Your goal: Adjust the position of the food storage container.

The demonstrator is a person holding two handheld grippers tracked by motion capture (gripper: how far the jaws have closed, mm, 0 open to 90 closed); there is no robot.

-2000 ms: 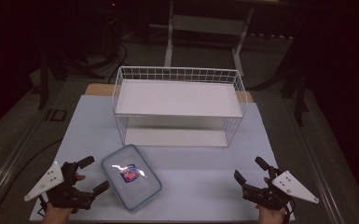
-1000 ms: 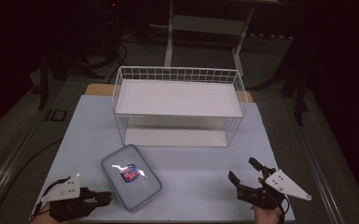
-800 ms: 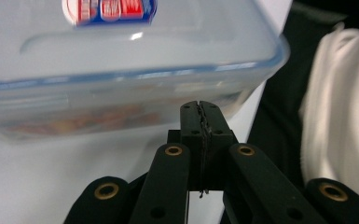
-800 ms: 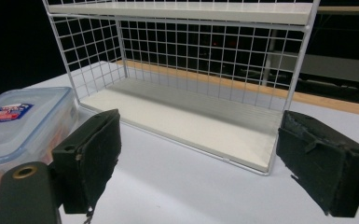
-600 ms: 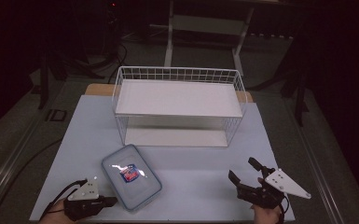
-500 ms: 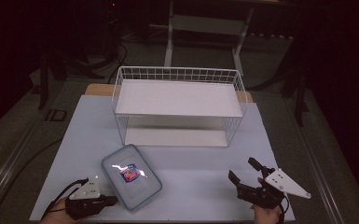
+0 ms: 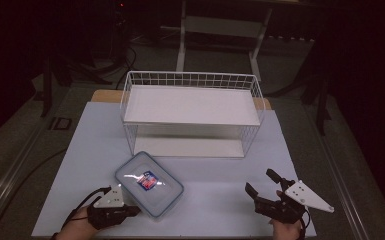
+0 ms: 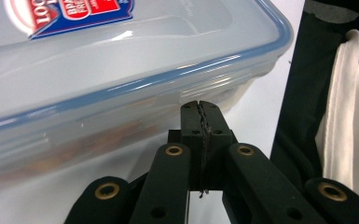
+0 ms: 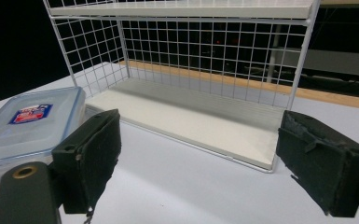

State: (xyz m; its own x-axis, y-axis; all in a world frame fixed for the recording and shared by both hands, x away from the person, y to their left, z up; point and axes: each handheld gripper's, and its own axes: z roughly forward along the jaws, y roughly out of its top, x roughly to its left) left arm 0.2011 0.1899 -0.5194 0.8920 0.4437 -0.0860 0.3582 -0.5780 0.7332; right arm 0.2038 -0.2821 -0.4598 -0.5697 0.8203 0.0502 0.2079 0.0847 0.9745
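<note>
Left claw (image 8: 200, 114), pressed together and empty, noses against the lidded food container (image 8: 121, 70); next, push or reopen to grasp.

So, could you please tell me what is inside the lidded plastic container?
Nothing can be made out. The plastic container is shut by its blue-rimmed lid, whose label and glare cover the middle; the cloudy side wall shows only a vague blur.

Clear blue-rimmed container (image 7: 149, 184), white wire rack (image 7: 192, 114), black claws
</note>
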